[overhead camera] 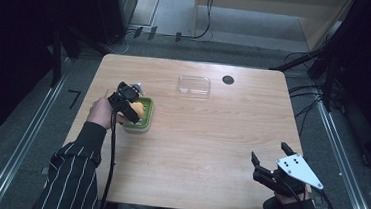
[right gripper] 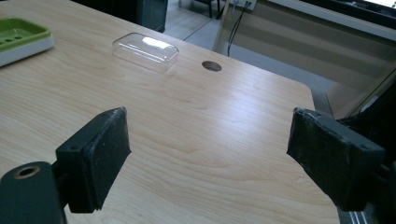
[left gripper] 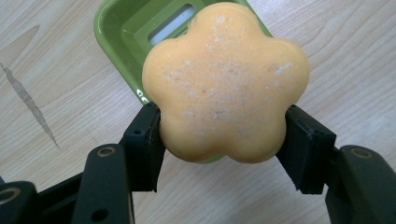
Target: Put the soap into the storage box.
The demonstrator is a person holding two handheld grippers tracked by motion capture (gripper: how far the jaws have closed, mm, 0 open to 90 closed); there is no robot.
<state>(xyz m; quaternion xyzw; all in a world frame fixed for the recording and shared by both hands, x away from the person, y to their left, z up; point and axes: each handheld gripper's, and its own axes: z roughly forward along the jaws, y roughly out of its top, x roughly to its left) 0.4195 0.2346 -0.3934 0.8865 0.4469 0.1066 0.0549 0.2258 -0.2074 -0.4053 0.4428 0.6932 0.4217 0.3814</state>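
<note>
An orange flower-shaped soap (left gripper: pixel 225 84) is clamped between the pads of my left gripper (left gripper: pixel 223 144), held just above a green soap dish (left gripper: pixel 122 32) with a white slot in its floor. From the high view, the left gripper (overhead camera: pixel 132 108) hovers over the green dish (overhead camera: pixel 144 122) at the table's left, with the soap (overhead camera: pixel 141 112) a small orange patch under it. My right gripper (overhead camera: pixel 268 158) rests near the front right corner, jaws wide apart with nothing between them; in the right gripper view its pads (right gripper: pixel 98 154) frame bare wood.
A clear plastic lid (overhead camera: pixel 193 85) lies at the back middle of the wooden table (overhead camera: pixel 211 136), also the clear lid (right gripper: pixel 145 49) in the right gripper view. A round cable hole (overhead camera: pixel 228 80) sits beside it. A striped sleeve enters from the bottom left.
</note>
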